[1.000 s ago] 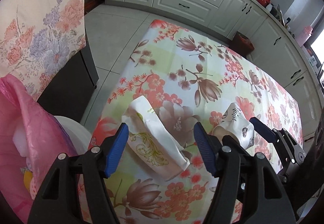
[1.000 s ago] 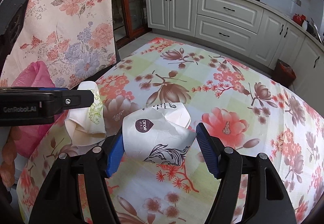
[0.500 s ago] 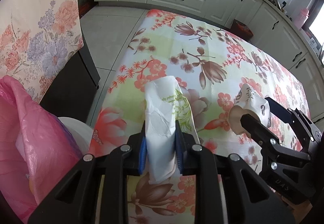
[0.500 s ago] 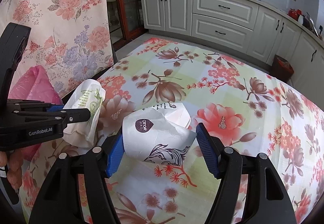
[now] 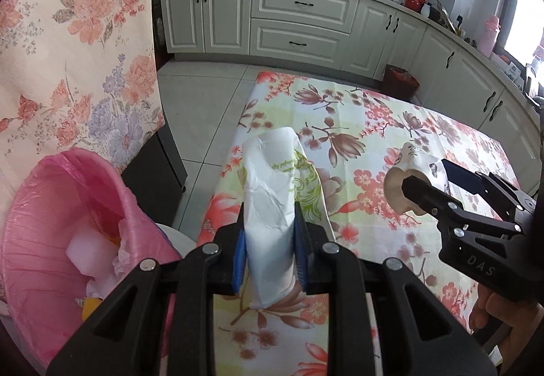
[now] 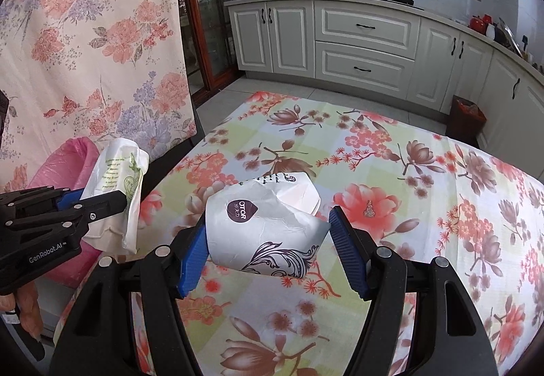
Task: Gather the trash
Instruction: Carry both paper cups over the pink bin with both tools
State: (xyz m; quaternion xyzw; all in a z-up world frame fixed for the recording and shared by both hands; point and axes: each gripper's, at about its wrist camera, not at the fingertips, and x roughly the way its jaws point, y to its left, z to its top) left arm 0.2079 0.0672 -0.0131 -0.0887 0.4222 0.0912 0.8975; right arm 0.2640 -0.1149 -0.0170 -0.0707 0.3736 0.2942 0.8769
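Pink-lined bin (image 5: 68,206) stood left of table (image 5: 391,138), low beside your left gripper (image 5: 268,260); left hand nearer it than right. Your left gripper was clamped on green-printed paper cup (image 5: 272,206), clear of cloth, long axis running away from you, mouth end far. Your right gripper (image 6: 268,246) pinched crumpled purple-printed cup (image 6: 261,226) across its width, long axis also forward, mouth away. Drop likely needed leftward swing.
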